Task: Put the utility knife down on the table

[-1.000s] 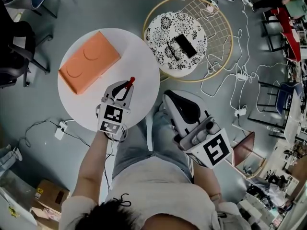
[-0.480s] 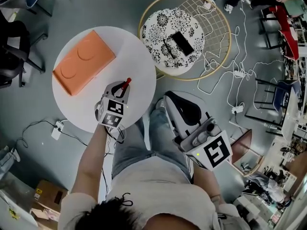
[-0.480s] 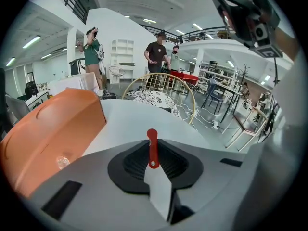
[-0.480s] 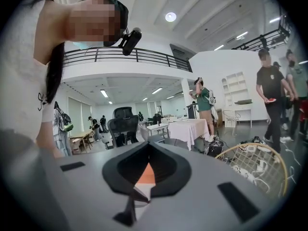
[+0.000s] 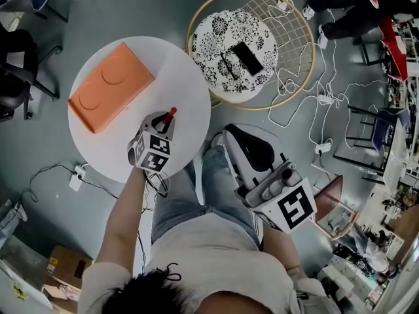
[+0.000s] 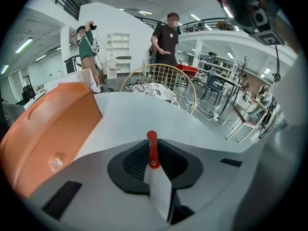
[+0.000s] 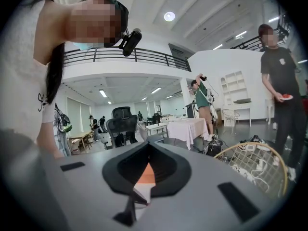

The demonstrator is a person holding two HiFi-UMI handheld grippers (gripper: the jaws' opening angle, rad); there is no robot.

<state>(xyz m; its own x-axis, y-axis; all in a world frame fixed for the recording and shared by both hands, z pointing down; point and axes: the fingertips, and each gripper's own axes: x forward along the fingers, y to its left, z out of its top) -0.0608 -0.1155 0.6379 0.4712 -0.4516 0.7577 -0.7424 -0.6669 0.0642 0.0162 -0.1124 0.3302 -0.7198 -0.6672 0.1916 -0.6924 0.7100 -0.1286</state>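
The left gripper (image 5: 165,119) was clamped on the slim red utility knife (image 6: 152,150), its red tip poking out past the jaws over the round white table (image 5: 186,77). The right gripper (image 5: 230,136) hung beside the table, jaws drawn together, empty.

**Bench, box and stool**

A box (image 5: 110,87) lies on the left part of the round bench (image 5: 184,84). The left claw (image 5: 167,118) holds a knife (image 5: 171,112) over the bench's near right part. Behind and right of the bench, a phone (image 5: 249,58) lies on a stool (image 5: 213,41). The right claw (image 5: 230,136) is off the bench, to its right.
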